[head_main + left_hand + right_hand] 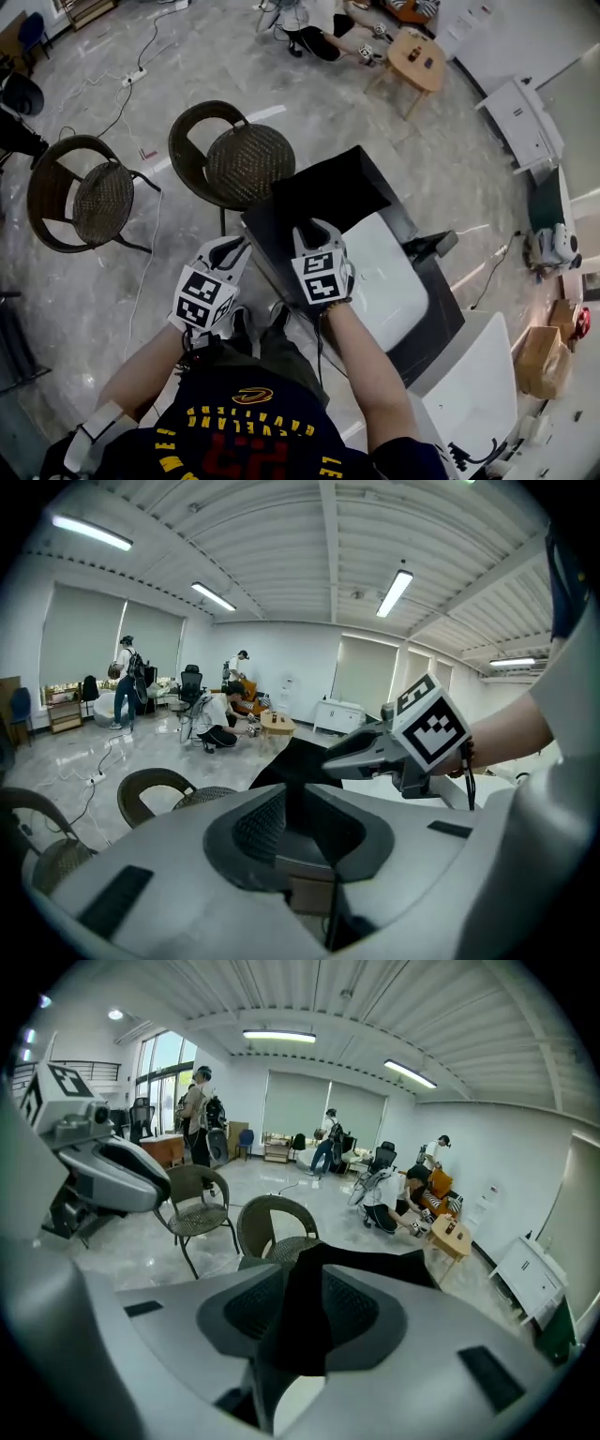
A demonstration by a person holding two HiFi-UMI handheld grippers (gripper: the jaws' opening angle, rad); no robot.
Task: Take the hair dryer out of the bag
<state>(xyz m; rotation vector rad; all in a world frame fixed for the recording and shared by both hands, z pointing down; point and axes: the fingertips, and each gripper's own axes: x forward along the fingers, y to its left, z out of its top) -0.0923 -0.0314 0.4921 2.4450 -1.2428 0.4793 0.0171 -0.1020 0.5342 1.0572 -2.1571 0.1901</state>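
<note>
A black bag [333, 187] lies on a white table [398, 286] in front of me; no hair dryer shows in any view. My right gripper [314, 228] reaches the bag's near edge. In the right gripper view its jaws [305, 1302] stand apart, with the black fabric [375, 1262] showing in the gap and beyond it. My left gripper [234, 247] hovers just left of the table, beside the right one, with nothing held. In the left gripper view its jaws [295, 808] are nearly together, the bag [298, 759] ahead and the right gripper [361, 750] to the right.
Two round wicker chairs [248, 159] [94, 202] stand on the grey floor beyond the table. A small wooden table [417, 56] and seated people are at the far side. A cardboard box [544, 361] and cables lie to the right.
</note>
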